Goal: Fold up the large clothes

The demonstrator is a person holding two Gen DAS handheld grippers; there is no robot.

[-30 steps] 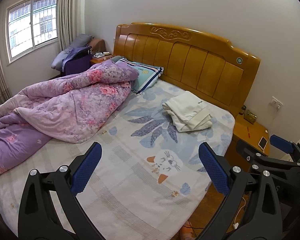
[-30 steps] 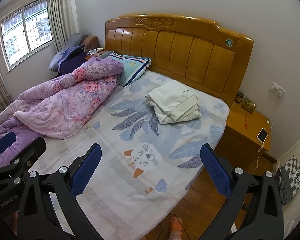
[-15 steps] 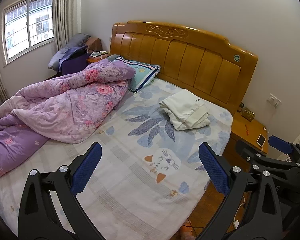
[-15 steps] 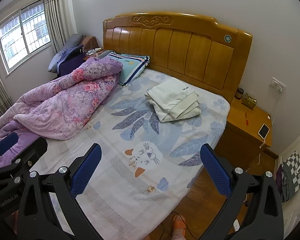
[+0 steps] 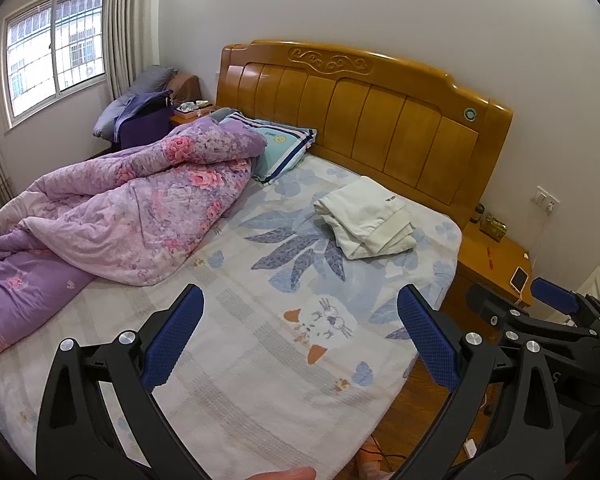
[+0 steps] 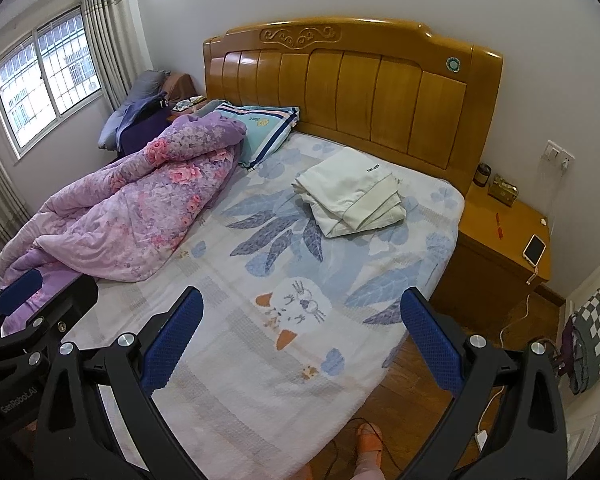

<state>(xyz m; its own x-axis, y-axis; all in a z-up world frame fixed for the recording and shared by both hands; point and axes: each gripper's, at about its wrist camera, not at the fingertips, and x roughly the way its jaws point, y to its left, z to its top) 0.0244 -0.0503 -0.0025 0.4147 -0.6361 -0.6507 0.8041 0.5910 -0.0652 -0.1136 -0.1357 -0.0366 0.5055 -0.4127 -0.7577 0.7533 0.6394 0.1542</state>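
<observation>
Before reaching out, note the left tongs spread wide with nothing between the blue pads, and the right tongs just as wide and just as empty. Poised over the foot of the bed, well apart from any cloth. Nearest, only bare printed sheet. Farther, at ten o'clock, a heaped purple floral quilt, no part of the job by the look of it. Farther again, at about one o'clock, the cream garment, lying flat on the sheet near the headboard, stacked in several layers and apparently folded already, with a small printed label uppermost. Probably light, soft and limp: no stiffness to lift by, and likely to sag and slide open layer by layer if pinched at one point only. Best taken with both tongs at two corners of one edge, biting through every layer, or along the thicker banded edge facing four o'clock, where the cloth seems doubled. Not fragile. Beyond, at eleven o'clock, a striped pillow against the headboard.
</observation>
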